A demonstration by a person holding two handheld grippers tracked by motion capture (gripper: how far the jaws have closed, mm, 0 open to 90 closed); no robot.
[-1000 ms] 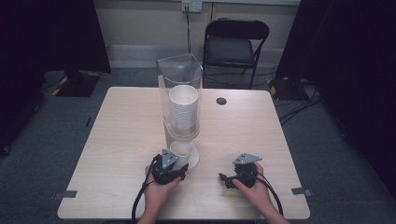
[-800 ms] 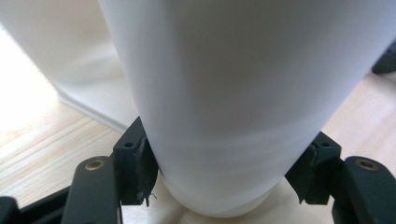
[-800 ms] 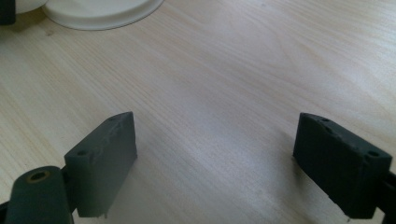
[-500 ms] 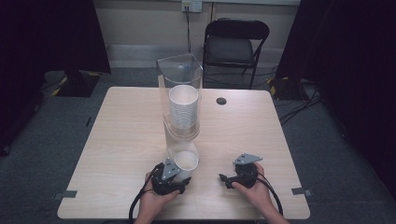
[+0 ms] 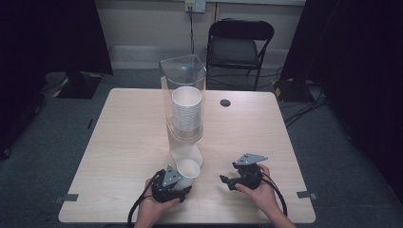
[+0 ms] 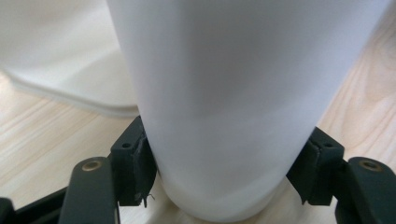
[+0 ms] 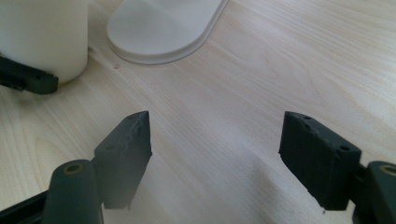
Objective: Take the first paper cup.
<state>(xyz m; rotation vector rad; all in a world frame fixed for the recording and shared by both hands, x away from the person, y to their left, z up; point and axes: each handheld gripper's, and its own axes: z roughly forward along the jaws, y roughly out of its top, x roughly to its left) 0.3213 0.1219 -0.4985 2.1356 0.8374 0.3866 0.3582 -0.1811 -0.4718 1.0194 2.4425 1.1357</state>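
Gripping a white paper cup [image 5: 187,172] near the tabletop's [image 5: 119,142] near edge, the left gripper [image 5: 177,183] has its jaws pressed on both sides of the cup (just beside the dispenser's [image 5: 183,102] white base). The right gripper [image 5: 227,180], nearby toward the near right corner, has jaws apart with nothing between, having just been closing.

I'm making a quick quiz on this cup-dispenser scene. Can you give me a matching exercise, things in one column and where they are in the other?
Things:
1. single white cup
2. stack of cups
3. folding chair
4. right gripper

Places:
A. behind the table's far edge
B. inside the clear dispenser
C. between the left gripper's jaws
D. over bare tabletop, jaws apart with nothing between them

Pairs: 1-C, 2-B, 3-A, 4-D
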